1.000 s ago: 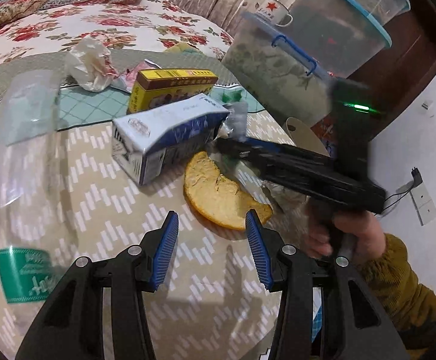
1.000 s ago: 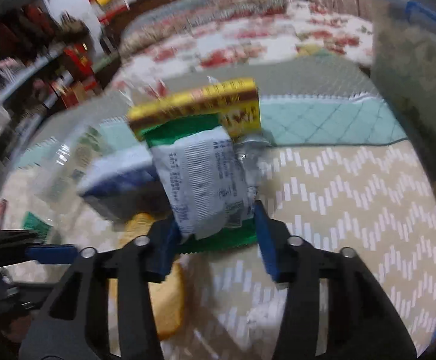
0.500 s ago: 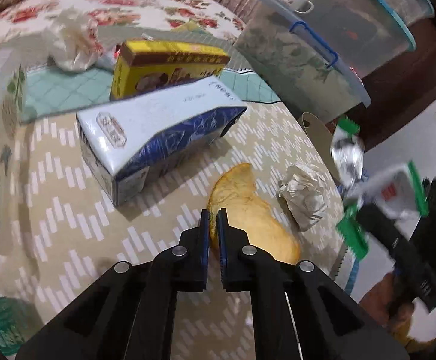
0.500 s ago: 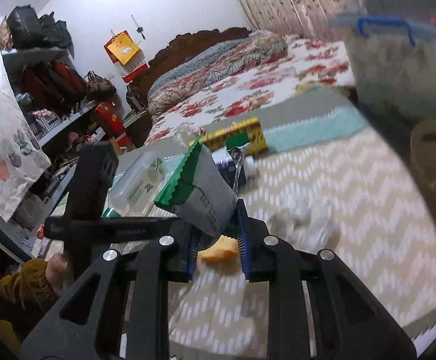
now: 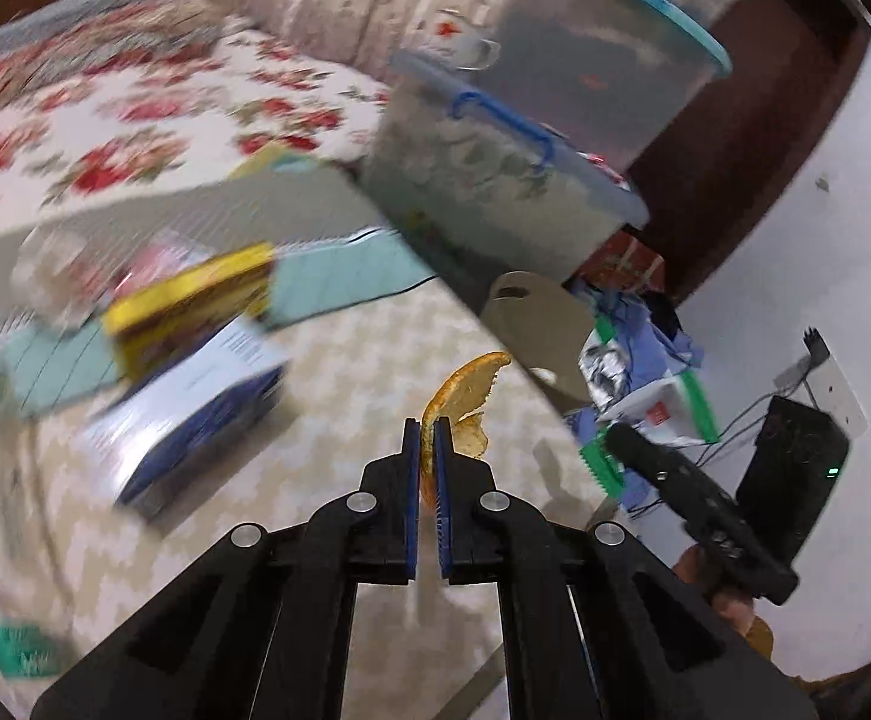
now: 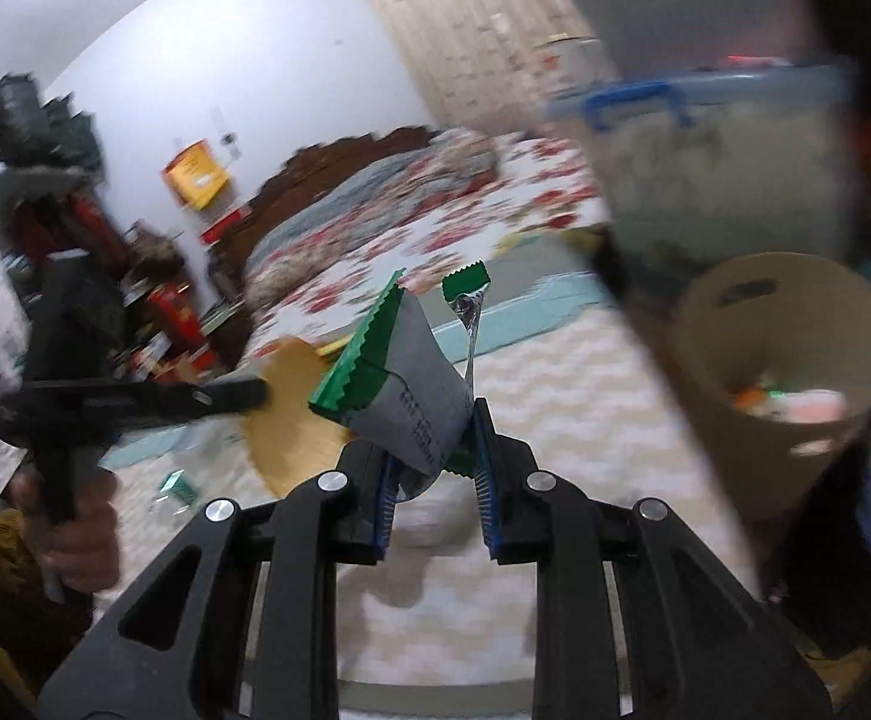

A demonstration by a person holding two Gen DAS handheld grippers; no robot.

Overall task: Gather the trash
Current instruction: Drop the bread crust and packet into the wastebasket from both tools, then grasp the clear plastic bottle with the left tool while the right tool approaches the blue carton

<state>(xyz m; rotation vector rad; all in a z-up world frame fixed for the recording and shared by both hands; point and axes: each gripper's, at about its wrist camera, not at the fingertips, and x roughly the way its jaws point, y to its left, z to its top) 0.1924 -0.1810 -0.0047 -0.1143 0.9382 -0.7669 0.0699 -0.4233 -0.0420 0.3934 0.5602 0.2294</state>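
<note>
Pinching an orange peel (image 5: 465,396) between closed jaws, left gripper (image 5: 428,438) raised clear of the chevron-patterned surface (image 5: 345,372), peel sticking out toward 12 o'clock. Clamping a green-edged grey wrapper (image 6: 411,396), right gripper (image 6: 435,438) near the brown paper bin (image 6: 783,360) at 2 o'clock. Blurred blue carton (image 5: 195,420) and yellow box (image 5: 189,294) lying at 9 o'clock of the peel.

My left claw (image 5: 428,450): matt black plastic, blue ribbed pads, clamping rough orange peel (image 5: 465,396). My right claw (image 6: 435,468) pinching crinkly glossy foil wrapper (image 6: 411,402). Surface (image 5: 339,372): woven zigzag cloth. Bin (image 6: 789,372): matt brown paper. Tub (image 5: 495,180): translucent plastic.
</note>
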